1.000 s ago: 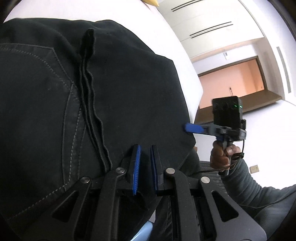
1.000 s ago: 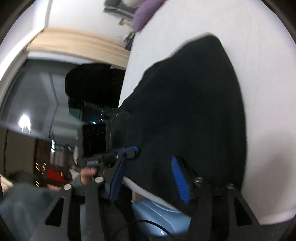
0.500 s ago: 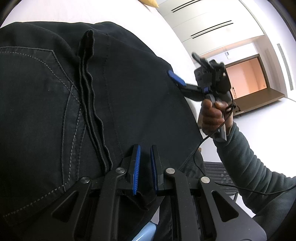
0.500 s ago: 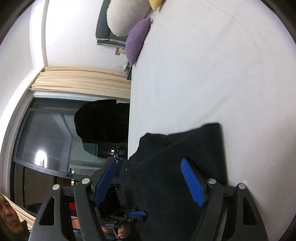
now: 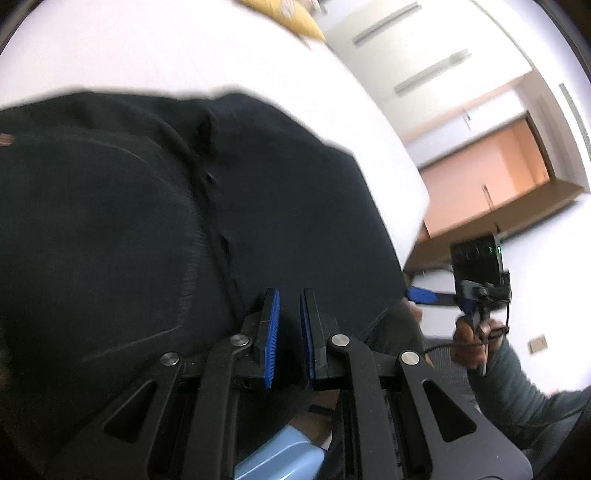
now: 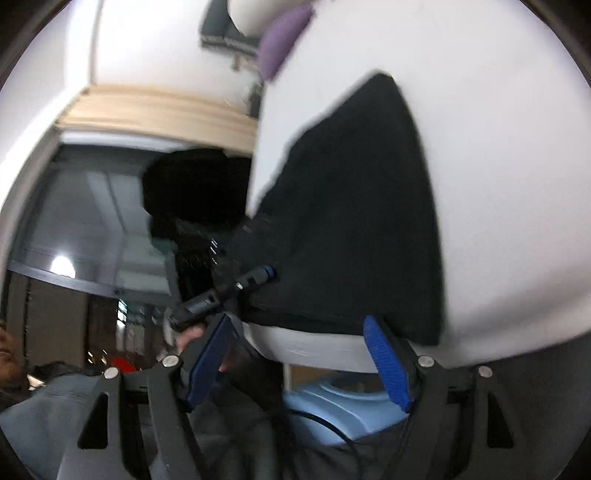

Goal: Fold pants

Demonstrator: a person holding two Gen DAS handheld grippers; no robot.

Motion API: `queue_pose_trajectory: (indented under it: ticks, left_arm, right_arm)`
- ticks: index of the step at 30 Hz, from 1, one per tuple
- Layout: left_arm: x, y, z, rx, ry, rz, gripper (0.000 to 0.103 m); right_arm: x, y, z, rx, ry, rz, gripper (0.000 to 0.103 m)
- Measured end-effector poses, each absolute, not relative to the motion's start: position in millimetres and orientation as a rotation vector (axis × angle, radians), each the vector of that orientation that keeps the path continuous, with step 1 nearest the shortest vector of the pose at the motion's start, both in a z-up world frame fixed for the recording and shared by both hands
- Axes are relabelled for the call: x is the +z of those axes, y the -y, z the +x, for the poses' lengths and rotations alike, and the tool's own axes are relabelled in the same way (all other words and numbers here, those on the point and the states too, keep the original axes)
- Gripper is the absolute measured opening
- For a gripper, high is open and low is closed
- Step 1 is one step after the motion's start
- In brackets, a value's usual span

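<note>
Pants (image 5: 155,229): folded on bed (image 6: 498,155), ahead of both tongs. My left tongs (image 5: 289,328) nearly shut at near edge, grip uncertain; right tongs (image 6: 295,362) wide open, empty.

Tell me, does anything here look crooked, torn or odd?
Nothing stands out. The black pants lie folded on the white bed, near its edge. Both frames are blurred, so small flaws could be missed.

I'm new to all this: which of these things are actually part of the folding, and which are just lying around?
Part of the job: black pants, left gripper, right gripper.

Just lying about: purple cushion, yellow cushion, white bed, blue bin.
</note>
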State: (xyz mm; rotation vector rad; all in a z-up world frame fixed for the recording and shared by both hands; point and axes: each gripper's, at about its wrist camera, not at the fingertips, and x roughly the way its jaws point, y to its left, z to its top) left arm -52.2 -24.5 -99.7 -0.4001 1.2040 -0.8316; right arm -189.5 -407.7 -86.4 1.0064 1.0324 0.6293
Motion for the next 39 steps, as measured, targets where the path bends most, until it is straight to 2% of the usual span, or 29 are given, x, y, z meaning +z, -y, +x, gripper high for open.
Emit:
queue_pose_trajectory:
  ticks: [5, 6, 8, 9, 10, 13, 19, 25, 29, 30, 32, 33, 34, 36, 38, 39]
  left_arm:
    - [-78.4, -68.8, -76.6, -0.641, -1.085, -0.541, 0.012]
    - [-79.0, -90.5, -82.5, -0.593, -1.072, -0.579, 0.016]
    - [-82.4, -135.0, -96.8, -0.494, -1.043, -0.67, 0.036]
    - [-84.4, -155.7, -105.9, -0.437, -1.019, -0.713, 0.068]
    - [-85.4, -178.3, -118.5, -0.369, -0.974, -0.763, 0.087]
    - [-87.0, -219.5, -146.2, -0.276, -0.875, -0.848, 0.091]
    - [-118.8, -253.5, -153.2, -0.247, -0.896, -1.074, 0.091]
    - [-147.8, -240.8, -136.2, -0.292, -0.956, -1.146, 0.091]
    - [-158.1, -237.3, -134.0, -0.277, -0.916, -1.187, 0.09]
    - [-161.5, -235.5, -132.2, -0.277, -0.895, -1.222, 0.086]
    - [-163.7, -235.8, -131.6, -0.281, -0.89, -1.25, 0.067]
    - [-165.1, -234.3, -130.8, -0.279, -0.899, -1.254, 0.052]
    - [-166.9, -232.6, -128.7, -0.277, -0.906, -1.251, 0.042]
    - [-166.7, -227.1, -124.8, -0.277, -0.918, -1.231, 0.03]
    - [-163.4, -223.6, -124.6, -0.286, -0.919, -1.235, 0.027]
    - [-162.5, -224.0, -125.5, -0.284, -0.917, -1.236, 0.02]
  right_arm:
    - [-71.5, 380.9, -159.3, 0.701, -0.926, 1.037, 0.082]
    - [-73.9, 378.4, -154.2, 0.718, -0.919, 1.051, 0.082]
    - [-76.5, 360.3, -132.4, 0.746, -0.919, 1.087, 0.082]
    - [-78.1, 347.3, -122.6, 0.758, -0.924, 1.097, 0.082]
    - [-80.3, 335.0, -113.0, 0.766, -0.937, 1.099, 0.082]
    - [-82.2, 290.5, -90.2, 0.804, -0.983, 1.077, 0.082]
    - [-71.5, 238.0, -70.4, 0.855, -1.022, 1.026, 0.082]
    - [-58.5, 225.4, -70.7, 0.854, -0.993, 0.995, 0.082]
    - [-55.7, 230.1, -74.7, 0.861, -0.973, 0.986, 0.082]
    - [-55.7, 230.1, -74.4, 0.861, -0.971, 0.984, 0.082]
    - [-56.1, 231.6, -74.8, 0.853, -0.973, 0.983, 0.082]
    - [-57.2, 232.7, -73.6, 0.843, -0.979, 0.982, 0.082]
    - [-58.4, 232.1, -73.1, 0.836, -0.984, 0.982, 0.082]
    - [-59.1, 230.6, -68.8, 0.822, -0.999, 0.966, 0.082]
    - [-59.8, 231.1, -63.9, 0.793, -1.026, 0.931, 0.082]
    - [-60.5, 232.9, -60.4, 0.784, -1.037, 0.924, 0.082]
